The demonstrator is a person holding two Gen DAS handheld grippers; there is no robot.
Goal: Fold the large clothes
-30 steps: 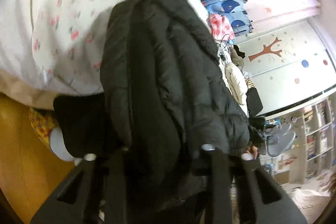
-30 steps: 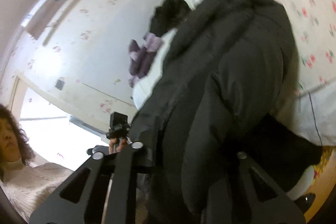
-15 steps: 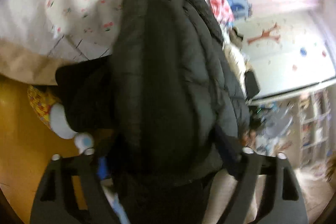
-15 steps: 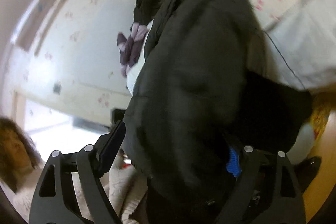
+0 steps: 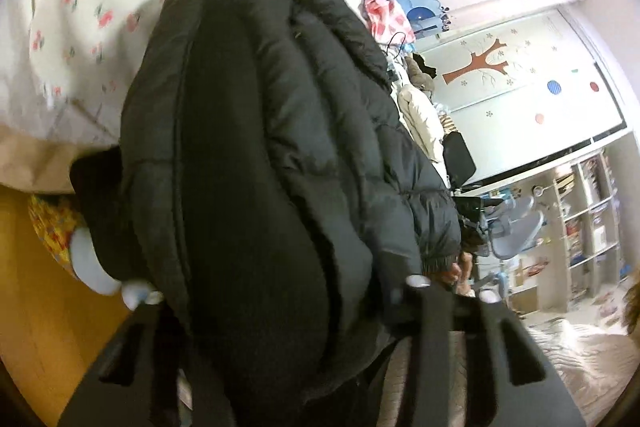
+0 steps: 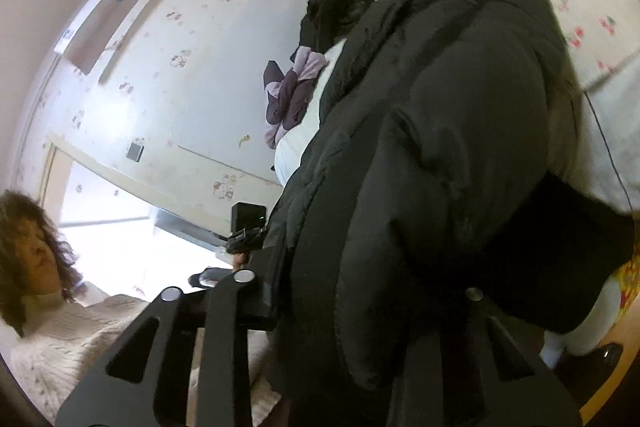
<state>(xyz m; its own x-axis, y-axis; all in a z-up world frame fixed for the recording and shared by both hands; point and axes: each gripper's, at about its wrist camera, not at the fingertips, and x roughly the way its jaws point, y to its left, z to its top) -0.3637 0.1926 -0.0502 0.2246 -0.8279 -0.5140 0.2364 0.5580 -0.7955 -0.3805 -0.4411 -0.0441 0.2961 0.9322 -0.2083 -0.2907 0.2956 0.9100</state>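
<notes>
A black puffer jacket (image 5: pixel 260 147) lies lengthwise on the floral bed cover (image 5: pixel 80 7), bunched into a thick roll that hangs over the bed's near edge. My left gripper (image 5: pixel 280 291) has its jaws closing on the near end of the roll, with the padded fabric filling the gap between the fingers. In the right wrist view the same jacket (image 6: pixel 460 147) fills the middle. My right gripper (image 6: pixel 368 283) also has its jaws closing, with jacket fabric pinched between the fingers. The fingertips are partly buried in the fabric.
A wooden floor (image 5: pixel 40 307) lies below the bed edge, with a yellow patterned item (image 5: pixel 48 227) on it. A purple garment (image 6: pixel 288 99) and a dark one (image 6: pixel 336 11) lie further up the bed. A person in a white sweater (image 6: pixel 80 339) is at left. Shelves (image 5: pixel 592 227) stand at right.
Both grippers held the jacket's edge, spread their jaws wide half a second ago, then closed on a thicker part of the roll. Both dipped slightly toward the bed edge.
</notes>
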